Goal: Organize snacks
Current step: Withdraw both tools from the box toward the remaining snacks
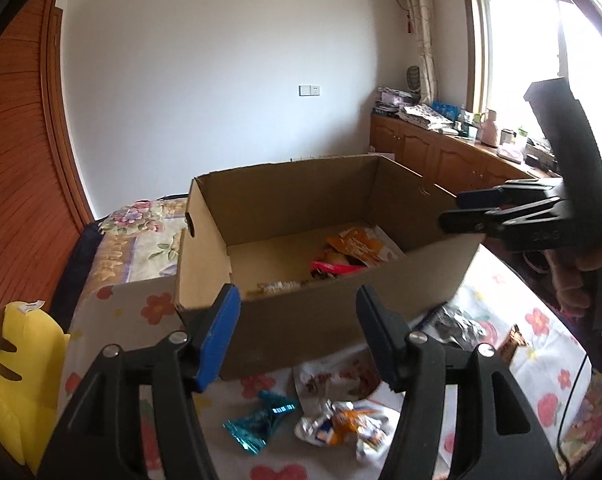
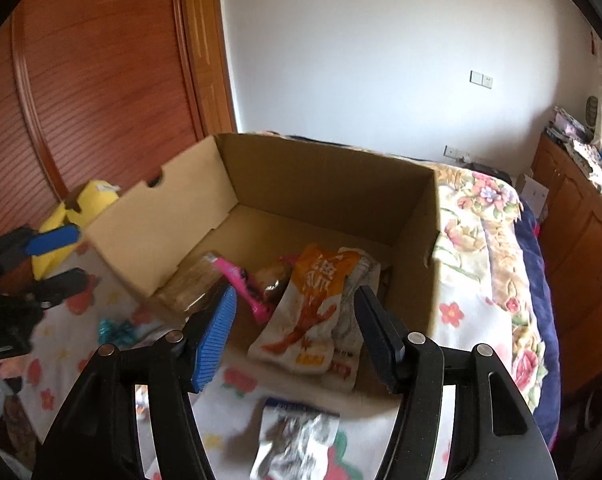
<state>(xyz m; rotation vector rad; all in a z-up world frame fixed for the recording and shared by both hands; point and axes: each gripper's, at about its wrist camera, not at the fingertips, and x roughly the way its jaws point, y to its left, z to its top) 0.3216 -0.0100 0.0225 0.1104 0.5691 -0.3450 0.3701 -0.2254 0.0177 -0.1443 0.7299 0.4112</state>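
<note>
Daylight from window (image 1: 541,60), blown out with glare at upper right. Room evenly bright, shadows soft. Heavy fisheye bending, dark corners. Right wrist view motion-blurred, especially silver packet (image 2: 297,436).

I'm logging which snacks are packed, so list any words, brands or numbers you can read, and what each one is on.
Nothing reads cleanly.
Orange-and-white packet in the cardboard box: large white Chinese characters, too blurred to read.
White packet on the floral sheet: red characters, blurred.
Silver packet: dark label strip, unreadable.
</note>
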